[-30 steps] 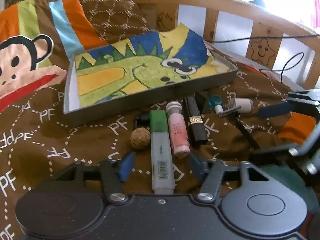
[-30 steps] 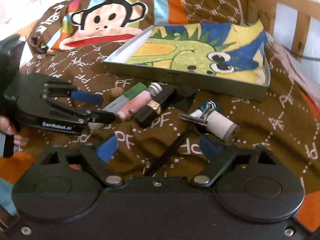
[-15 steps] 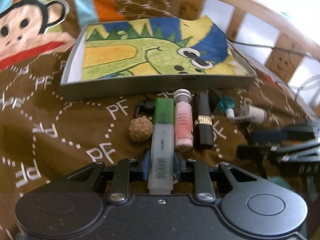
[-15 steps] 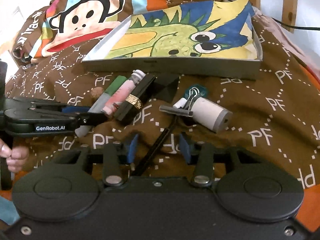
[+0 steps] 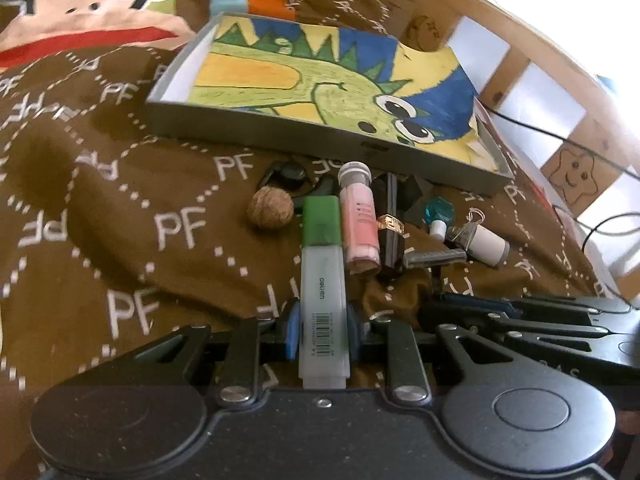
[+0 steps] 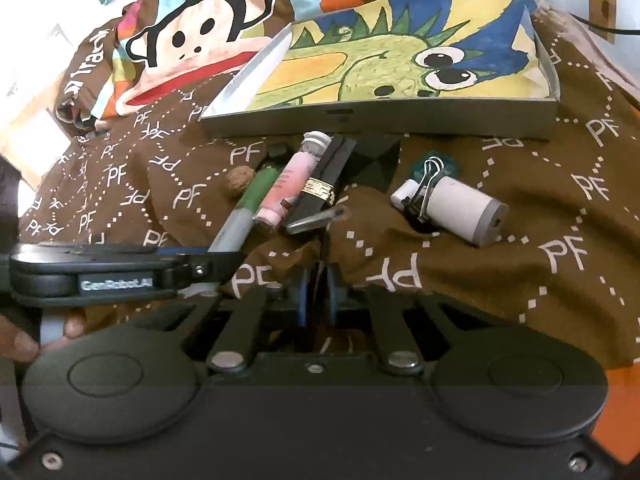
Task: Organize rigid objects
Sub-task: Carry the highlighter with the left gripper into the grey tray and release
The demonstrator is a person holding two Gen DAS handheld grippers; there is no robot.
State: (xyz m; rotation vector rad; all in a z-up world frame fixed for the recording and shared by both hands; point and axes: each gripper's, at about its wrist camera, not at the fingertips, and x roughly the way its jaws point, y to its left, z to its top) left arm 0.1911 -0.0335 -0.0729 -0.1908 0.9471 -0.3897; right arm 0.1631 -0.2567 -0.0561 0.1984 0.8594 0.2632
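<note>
Reaching low over the brown bedspread (image 5: 120, 208), the left gripper (image 5: 322, 330) has its blue pads pressed against both sides of the green-capped highlighter (image 5: 323, 280), gripping its clear barcode end while the cap points toward the grey tray (image 5: 280, 136). The right gripper (image 6: 316, 292) sits level and close to the fabric, its pads drawn nearly together around a thin dark stem, apparently the razor's (image 6: 316, 218) handle, though a fold of cloth hides the contact.

From the left wrist, the highlighter lies in a row with a pink tube (image 5: 358, 228) and a black lipstick (image 5: 390, 232) with a gold band, a walnut (image 5: 270, 212) just beside its cap, and a teal gem (image 5: 439, 210) further right. The right gripper shows there only as a side-on black body at the right edge.

From the right wrist, a white cylinder (image 6: 460, 210) with a binder clip (image 6: 424, 188) lies well right of the row, and the left gripper (image 6: 208, 264) appears side-on, with the person's fingers (image 6: 24, 344) at its handle. The tray holds a dinosaur drawing (image 6: 400, 52).
</note>
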